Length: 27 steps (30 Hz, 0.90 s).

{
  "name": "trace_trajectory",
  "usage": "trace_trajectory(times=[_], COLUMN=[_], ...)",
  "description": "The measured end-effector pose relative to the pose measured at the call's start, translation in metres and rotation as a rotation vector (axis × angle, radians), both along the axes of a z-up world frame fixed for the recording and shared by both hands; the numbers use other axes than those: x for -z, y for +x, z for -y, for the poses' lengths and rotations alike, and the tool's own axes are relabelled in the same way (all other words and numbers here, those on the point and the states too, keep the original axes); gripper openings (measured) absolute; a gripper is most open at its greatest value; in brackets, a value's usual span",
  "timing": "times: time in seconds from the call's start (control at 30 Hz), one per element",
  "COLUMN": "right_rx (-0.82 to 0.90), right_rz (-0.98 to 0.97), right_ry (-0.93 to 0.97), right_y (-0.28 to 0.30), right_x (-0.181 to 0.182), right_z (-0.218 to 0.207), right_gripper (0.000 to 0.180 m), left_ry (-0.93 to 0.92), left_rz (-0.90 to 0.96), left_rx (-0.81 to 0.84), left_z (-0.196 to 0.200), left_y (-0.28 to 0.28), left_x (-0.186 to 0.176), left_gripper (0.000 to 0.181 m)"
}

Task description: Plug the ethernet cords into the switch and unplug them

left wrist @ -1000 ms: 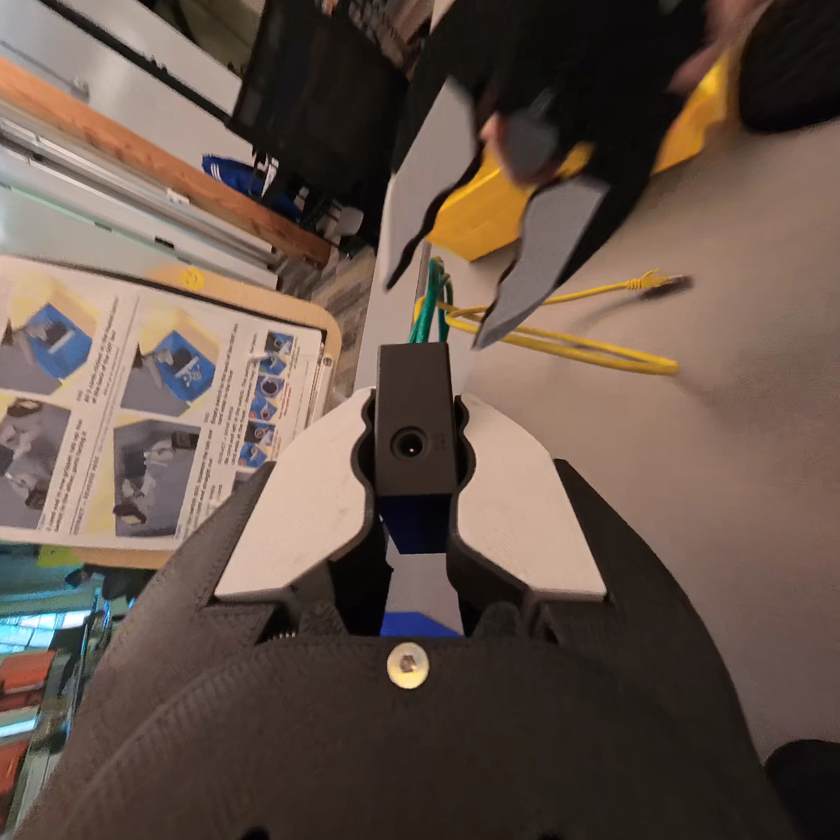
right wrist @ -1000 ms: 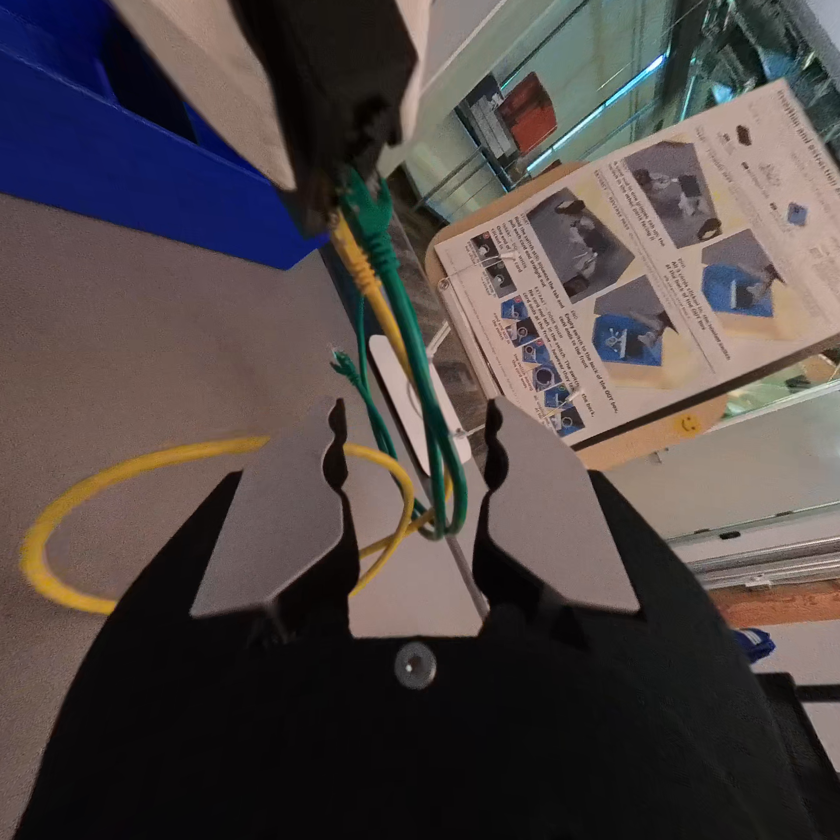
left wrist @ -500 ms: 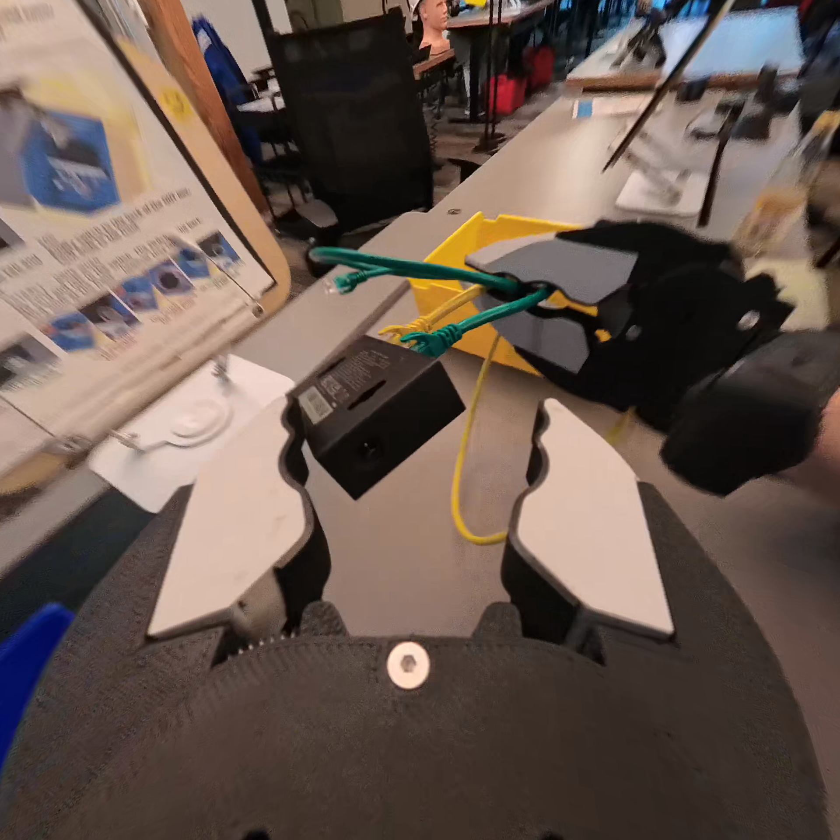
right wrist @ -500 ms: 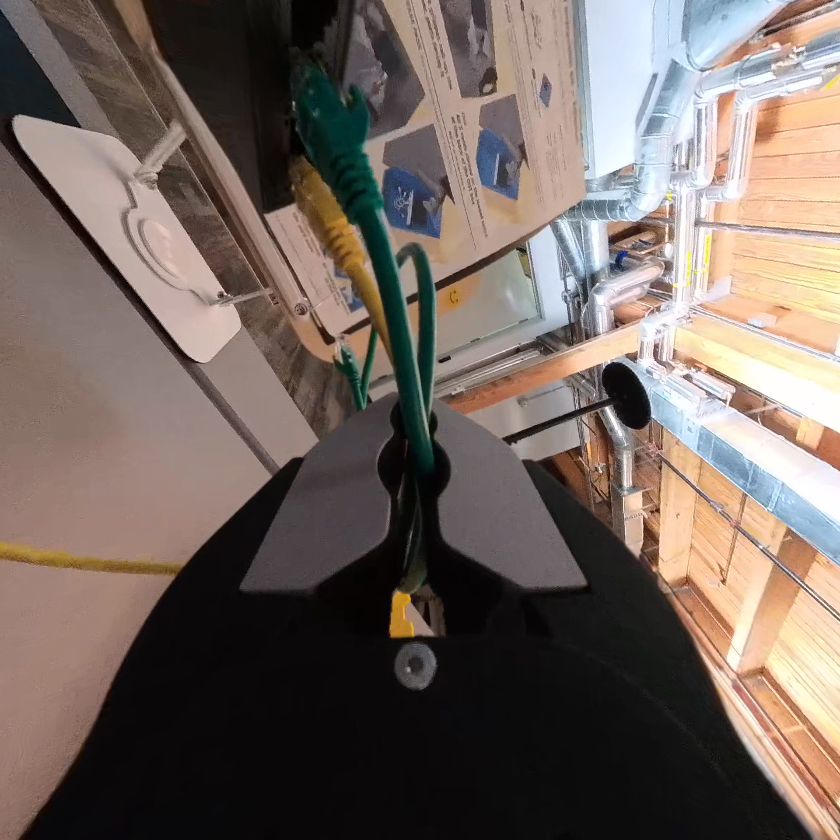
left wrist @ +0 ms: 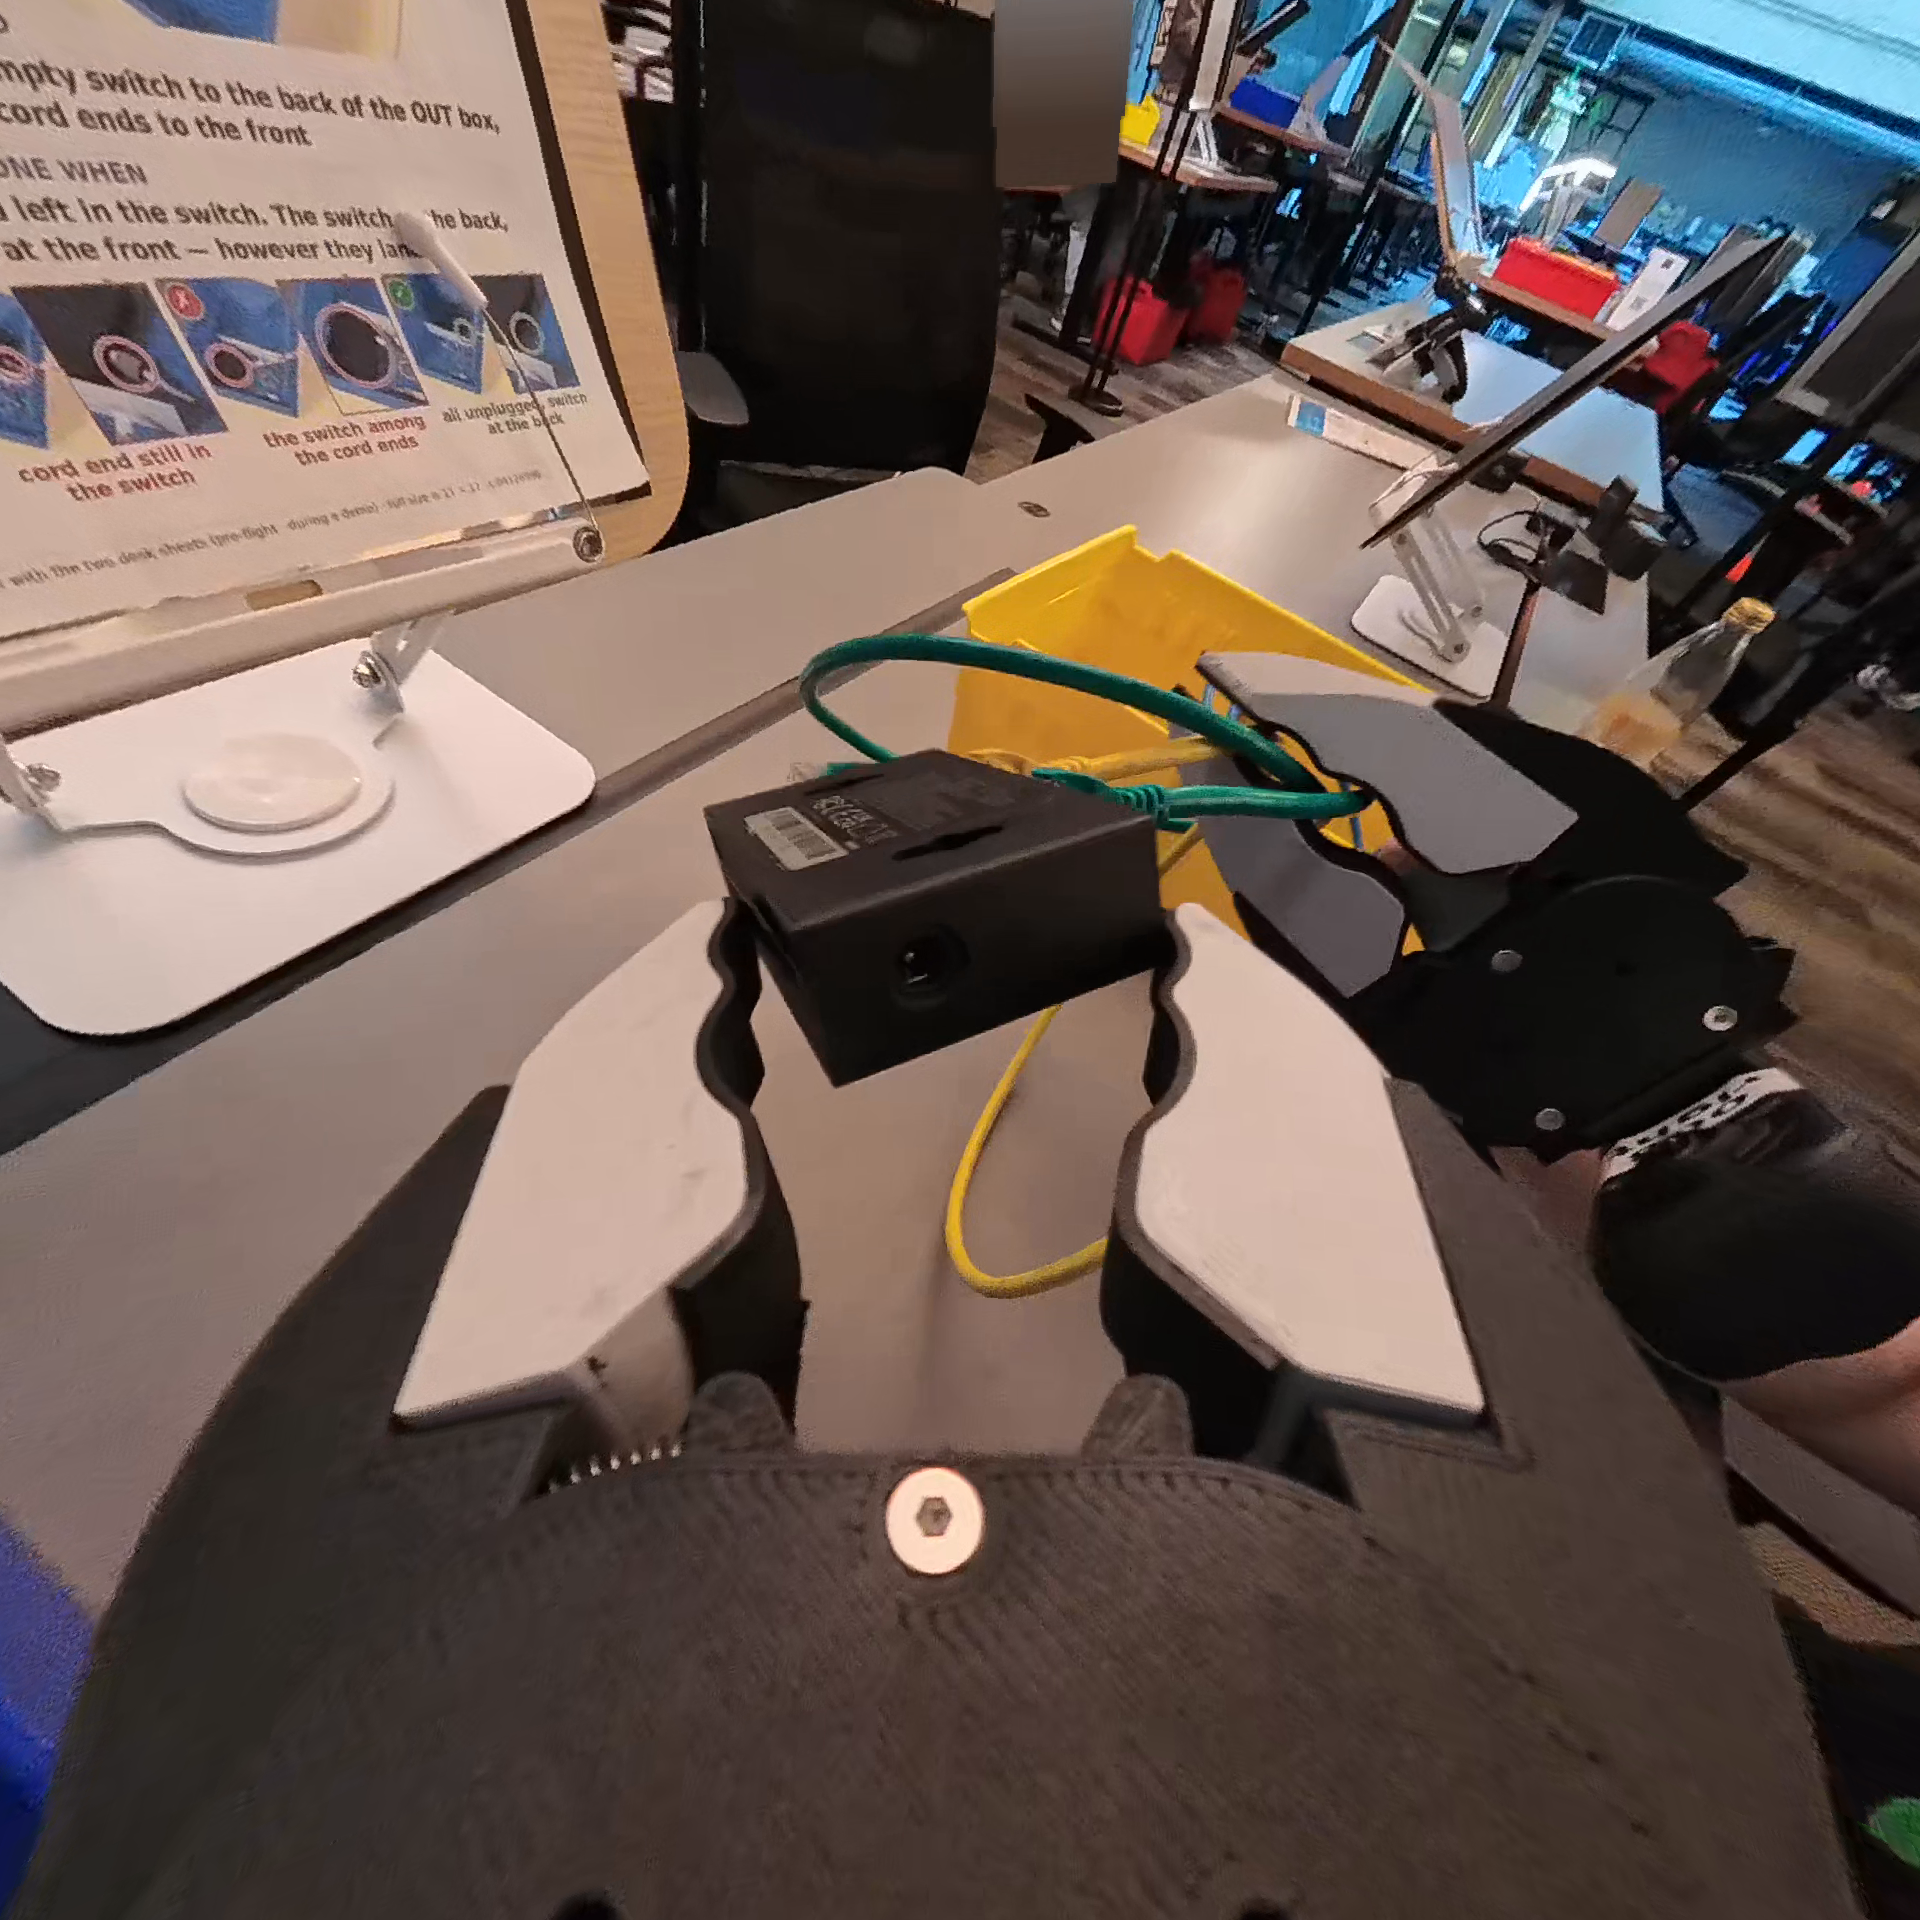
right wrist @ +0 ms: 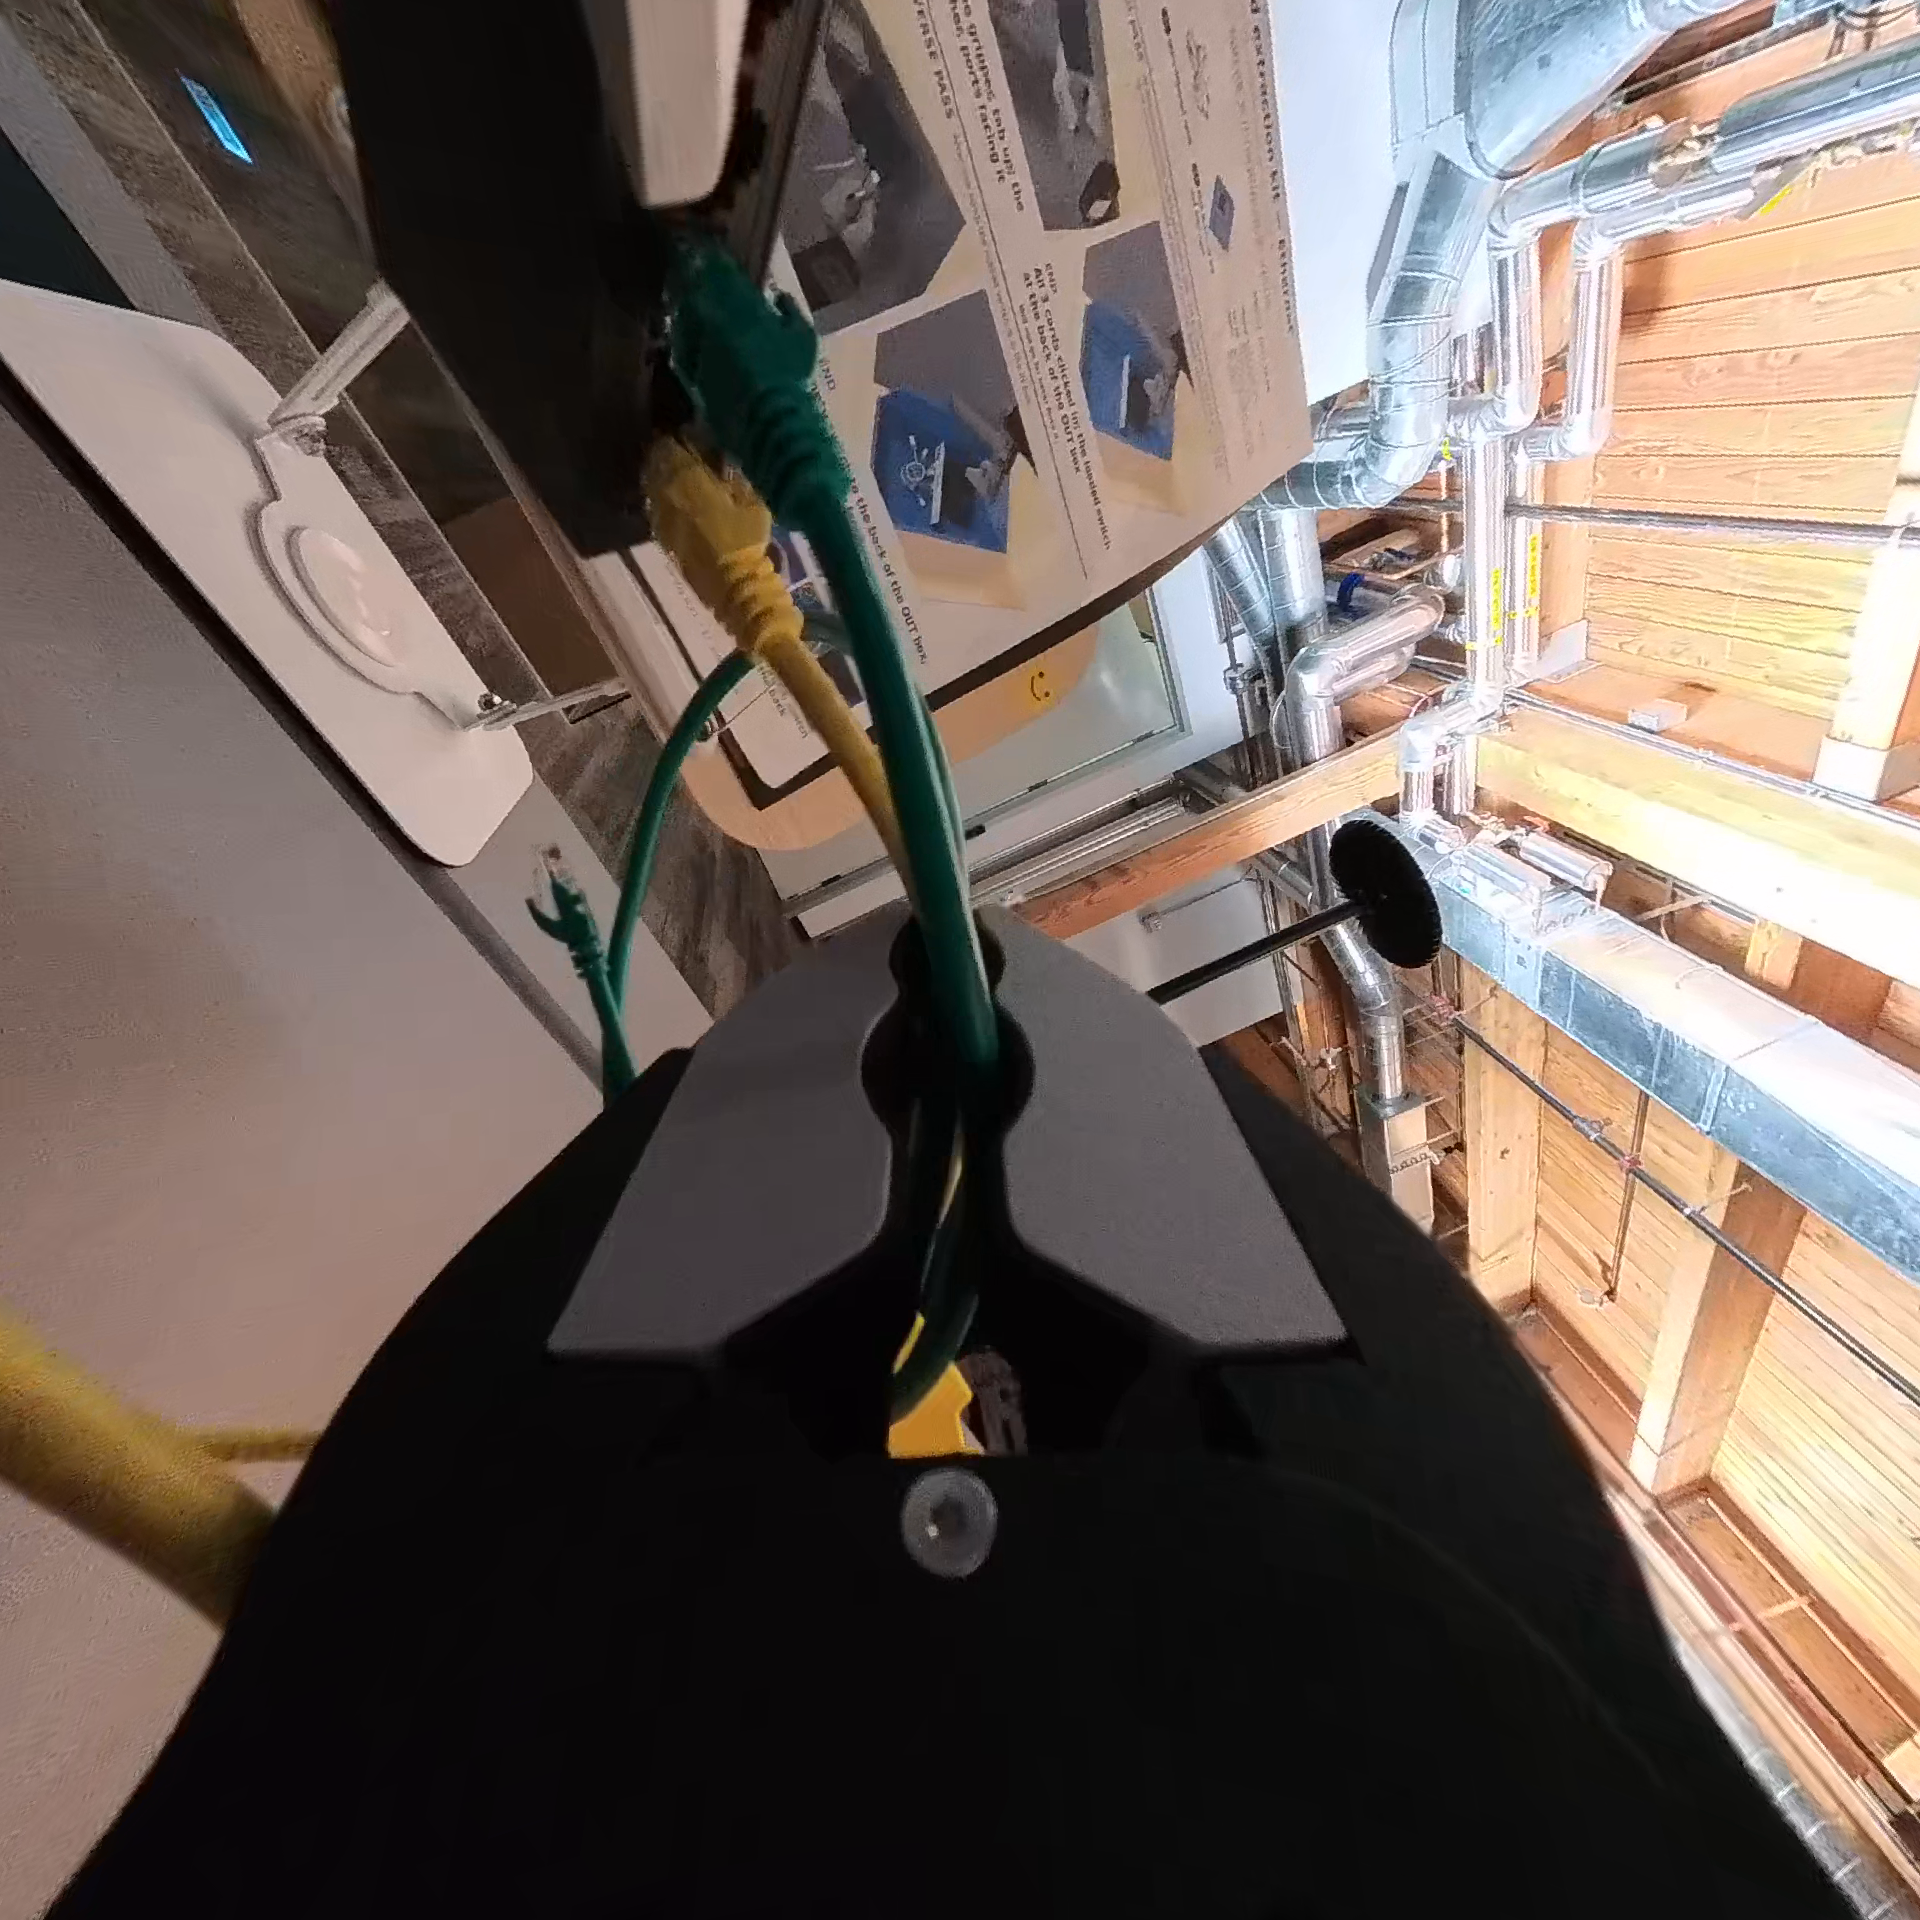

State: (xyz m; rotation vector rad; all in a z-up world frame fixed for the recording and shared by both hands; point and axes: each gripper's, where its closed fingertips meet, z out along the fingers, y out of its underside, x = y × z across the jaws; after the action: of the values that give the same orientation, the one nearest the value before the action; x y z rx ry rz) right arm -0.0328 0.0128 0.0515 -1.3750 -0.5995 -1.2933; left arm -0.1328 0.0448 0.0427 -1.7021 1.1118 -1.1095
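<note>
The black switch (left wrist: 935, 883) sits between the white fingers of my left gripper (left wrist: 951, 956), which is shut on its two ends and holds it above the grey table. A green cord (left wrist: 1039, 675) and a yellow cord (left wrist: 977, 1153) are plugged into its far side. My right gripper (left wrist: 1340, 821) is shut on these cords just right of the switch. In the right wrist view the green cord (right wrist: 894, 727) and yellow cord (right wrist: 810, 675) run from the switch (right wrist: 499, 260) into my shut right gripper (right wrist: 948, 997). A loose green plug (right wrist: 561, 904) hangs free.
A yellow bin (left wrist: 1081, 644) stands behind the switch. An instruction board (left wrist: 312, 260) on a white stand base (left wrist: 260, 810) is at the left. A blue bin corner (left wrist: 31, 1714) shows at the lower left. A bottle (left wrist: 1683, 675) stands at the far right. About 11 centimeters separates my left fingertips from my right.
My left gripper let go of the switch, turned, and closed on it again across its longer side. My right gripper went from open to shut on the cords.
</note>
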Motion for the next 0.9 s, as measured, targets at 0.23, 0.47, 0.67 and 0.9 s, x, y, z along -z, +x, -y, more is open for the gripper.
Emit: trace_trajectory(times=[0.23, 0.47, 0.67, 0.9], right_rx=[-0.079, -0.174, -0.209, -0.297], right_rz=[0.080, 0.039, 0.174, 0.352], right_ry=[0.041, -0.168, -0.262, -0.271], right_y=[-0.014, -0.030, -0.039, -0.063], right_x=[-0.021, -0.019, -0.012, -0.010], right_z=[0.007, -0.006, -0.007, 0.006], right_gripper=[0.007, 0.006, 0.005, 0.006], left_ry=[0.137, 0.632, 0.966, 1.077], left_rz=[0.086, -0.169, -0.363, -0.423], left_rx=[-0.011, -0.135, -0.035, 0.086], left_z=[-0.003, -0.023, -0.011, -0.007], left_y=[-0.006, -0.027, -0.019, -0.012], left_x=[-0.021, -0.018, 0.010, 0.038], left_gripper=[0.067, 0.085, 0.082, 0.048])
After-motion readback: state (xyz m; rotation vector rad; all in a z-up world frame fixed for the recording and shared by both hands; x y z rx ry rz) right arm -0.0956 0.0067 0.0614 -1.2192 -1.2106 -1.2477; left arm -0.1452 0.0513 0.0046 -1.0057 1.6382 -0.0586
